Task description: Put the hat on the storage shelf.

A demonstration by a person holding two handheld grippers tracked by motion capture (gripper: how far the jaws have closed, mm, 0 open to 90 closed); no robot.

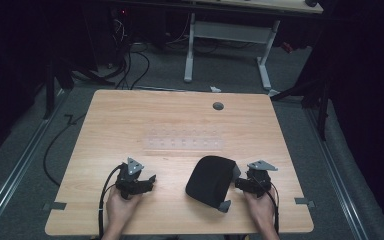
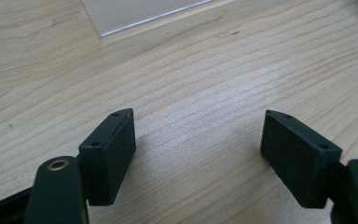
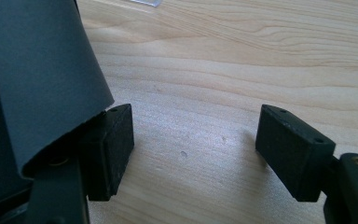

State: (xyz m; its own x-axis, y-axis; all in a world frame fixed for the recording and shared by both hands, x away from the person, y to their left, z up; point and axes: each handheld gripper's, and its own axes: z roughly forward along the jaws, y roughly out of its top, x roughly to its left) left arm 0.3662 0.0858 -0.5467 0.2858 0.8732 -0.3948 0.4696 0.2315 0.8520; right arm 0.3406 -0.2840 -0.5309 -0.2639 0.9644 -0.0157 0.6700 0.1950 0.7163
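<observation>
Wooden table (image 1: pixel 130 125); near its front edge, right of centre, a black curved pad (image 1: pixel 209 181). Just beside its right side, right gripper (image 3: pixel 193 151), jaws spread, nothing between. Left gripper (image 2: pixel 198 156), well apart to the left, low over bare wood, likewise spread, empty.

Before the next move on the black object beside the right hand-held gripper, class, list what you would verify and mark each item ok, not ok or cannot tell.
1. Right hand-held gripper open: ok, jaws stand wide apart.
2. Left hand-held gripper open: ok, only bare wood between its jaws.
3. Black object within reach: ok, it lies just beside the right hand-held gripper.
4. Black object between the right jaws: not ok, it overhangs one jaw from outside.
5. Clear plastic sheet out of the way: ok, it lies farther up the table.
6. What the black object is: cannot tell.
</observation>
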